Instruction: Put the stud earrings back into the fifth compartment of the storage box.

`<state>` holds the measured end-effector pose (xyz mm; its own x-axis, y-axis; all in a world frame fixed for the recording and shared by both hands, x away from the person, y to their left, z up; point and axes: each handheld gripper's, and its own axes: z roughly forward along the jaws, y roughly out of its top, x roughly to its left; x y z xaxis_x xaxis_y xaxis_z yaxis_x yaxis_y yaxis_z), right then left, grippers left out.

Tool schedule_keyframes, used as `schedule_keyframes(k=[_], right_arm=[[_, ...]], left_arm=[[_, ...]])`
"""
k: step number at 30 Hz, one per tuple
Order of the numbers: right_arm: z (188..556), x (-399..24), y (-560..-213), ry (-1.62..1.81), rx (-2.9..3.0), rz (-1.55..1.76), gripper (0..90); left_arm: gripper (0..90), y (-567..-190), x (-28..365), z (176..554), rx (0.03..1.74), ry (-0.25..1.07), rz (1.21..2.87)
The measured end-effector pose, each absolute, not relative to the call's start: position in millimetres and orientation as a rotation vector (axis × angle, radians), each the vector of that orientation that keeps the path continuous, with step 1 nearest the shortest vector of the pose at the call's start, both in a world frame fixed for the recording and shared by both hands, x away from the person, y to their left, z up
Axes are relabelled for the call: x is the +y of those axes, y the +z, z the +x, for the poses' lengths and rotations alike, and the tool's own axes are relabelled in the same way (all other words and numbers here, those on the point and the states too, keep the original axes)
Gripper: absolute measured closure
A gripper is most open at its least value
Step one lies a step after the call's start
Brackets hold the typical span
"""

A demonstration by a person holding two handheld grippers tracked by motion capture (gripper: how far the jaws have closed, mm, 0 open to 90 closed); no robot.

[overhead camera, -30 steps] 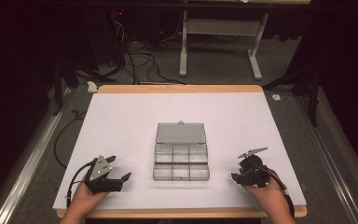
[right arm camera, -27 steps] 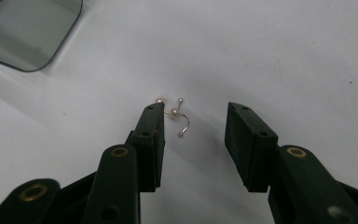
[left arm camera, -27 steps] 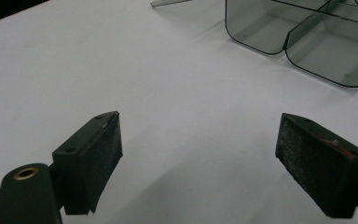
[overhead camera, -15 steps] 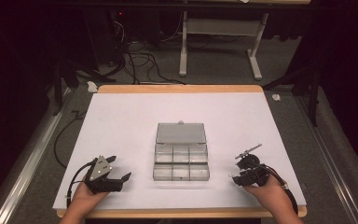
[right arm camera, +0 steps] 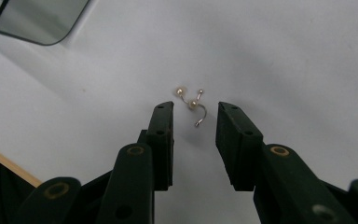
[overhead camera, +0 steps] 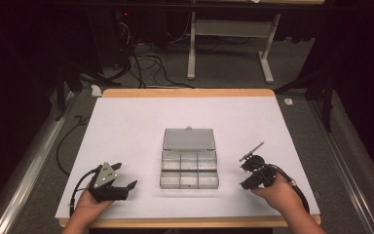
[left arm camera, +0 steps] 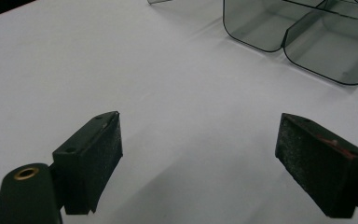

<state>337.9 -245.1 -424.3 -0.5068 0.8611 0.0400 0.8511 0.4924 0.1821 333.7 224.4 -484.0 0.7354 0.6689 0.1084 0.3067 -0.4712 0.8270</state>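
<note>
Two pearl earrings lie touching on the white desk, hooks curling toward the right gripper, whose parted, just-closing jaws flank them ungrasped. The clear compartment box sits left; the left gripper rests released.

Pearl earrings (hooked) on table

A lab: white table on grey carpet, cables tangled behind, dark surround, metal stand.
</note>
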Motion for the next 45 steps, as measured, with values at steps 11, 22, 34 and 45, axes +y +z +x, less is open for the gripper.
schedule_keyframes(k=[11, 22, 34, 45], right_arm=[[351.4, -238.7, -430.7, 0.252, 2.679, 1.513, 74.4], [352.2, -238.1, -436.5, 0.216, 2.704, 1.493, 85.3], [351.5, -238.2, -424.6, 0.231, 2.703, 1.479, 90.0], [354.9, -236.6, -429.2, 0.211, 2.690, 1.497, 81.3]], left_arm=[[15.2, -484.0, 224.5, 333.7, 0.734, 0.535, 2.078], [15.2, -483.9, 224.6, 333.7, 0.734, 0.535, 2.078], [15.2, -483.9, 224.7, 333.9, 0.735, 0.533, 2.079], [15.3, -483.9, 224.8, 334.1, 0.735, 0.530, 2.080]])
